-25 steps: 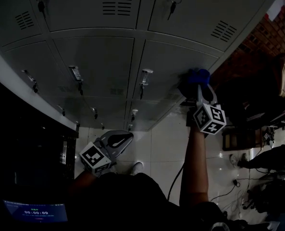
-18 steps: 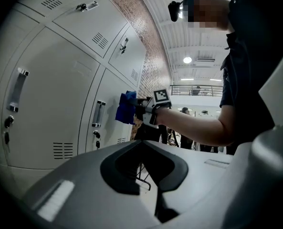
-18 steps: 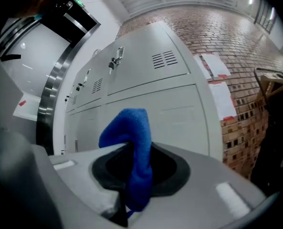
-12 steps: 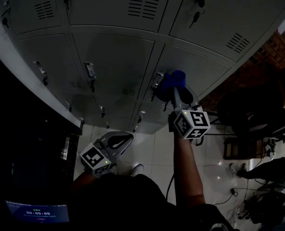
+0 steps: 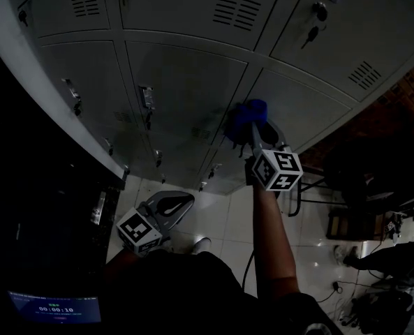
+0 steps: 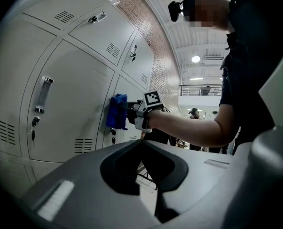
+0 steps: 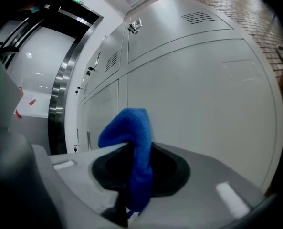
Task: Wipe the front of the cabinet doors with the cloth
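Hanging low by my body, my left gripper [image 5: 172, 202] has its jaws together on nothing, well back from the work. My right gripper [image 5: 257, 132], arm outstretched, is clamped on the blue cloth [image 5: 246, 113], which bulges ahead of its tips. Its long axis points straight into the cabinet doors [image 5: 186, 75]. The cloth seems to touch near a seam between two doors, so I judge the stroke runs sideways.

The glossy white tiled floor [image 5: 224, 211] carries the grey locker cabinet [image 5: 186, 82], the person's pale shoe [image 5: 201, 243], and another shoe [image 5: 341, 254] at right.
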Demonstrator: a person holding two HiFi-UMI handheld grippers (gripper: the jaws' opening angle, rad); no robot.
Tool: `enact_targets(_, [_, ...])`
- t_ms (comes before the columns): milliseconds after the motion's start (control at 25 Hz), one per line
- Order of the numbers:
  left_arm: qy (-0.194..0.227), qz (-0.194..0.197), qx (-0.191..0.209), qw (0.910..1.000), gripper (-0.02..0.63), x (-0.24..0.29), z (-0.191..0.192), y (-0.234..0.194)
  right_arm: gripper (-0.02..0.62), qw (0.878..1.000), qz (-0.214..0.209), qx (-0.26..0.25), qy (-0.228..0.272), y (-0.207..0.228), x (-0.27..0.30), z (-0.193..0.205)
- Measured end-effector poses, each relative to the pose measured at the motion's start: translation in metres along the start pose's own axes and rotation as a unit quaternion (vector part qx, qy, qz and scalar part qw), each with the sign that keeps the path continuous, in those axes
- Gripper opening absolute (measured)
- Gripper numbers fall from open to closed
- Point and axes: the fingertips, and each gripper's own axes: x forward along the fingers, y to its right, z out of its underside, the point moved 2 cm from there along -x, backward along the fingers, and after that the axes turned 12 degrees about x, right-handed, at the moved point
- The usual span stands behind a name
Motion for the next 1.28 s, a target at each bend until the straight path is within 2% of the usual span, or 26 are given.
enact_targets(240, [-0.002,0.005,0.000,1.0000,0.000,0.005,0.000,0.000,0.067,1.000,0.016,-0.004,0.001,0.015,-0.007,-0.001])
enact_targets(640, [0.003,0.034,0.003,0.9994,0.000,0.029,-0.003,0.009,0.067,0.998,0.059,-0.012,0.002,0.061,-0.033,-0.006])
enact_targets(1280, [0.006,0.059,0.006,0.9982,0.000,0.051,-0.005,0.023,0.067,0.987,0.159,-0.001,0.022,0.160,-0.096,-0.020])
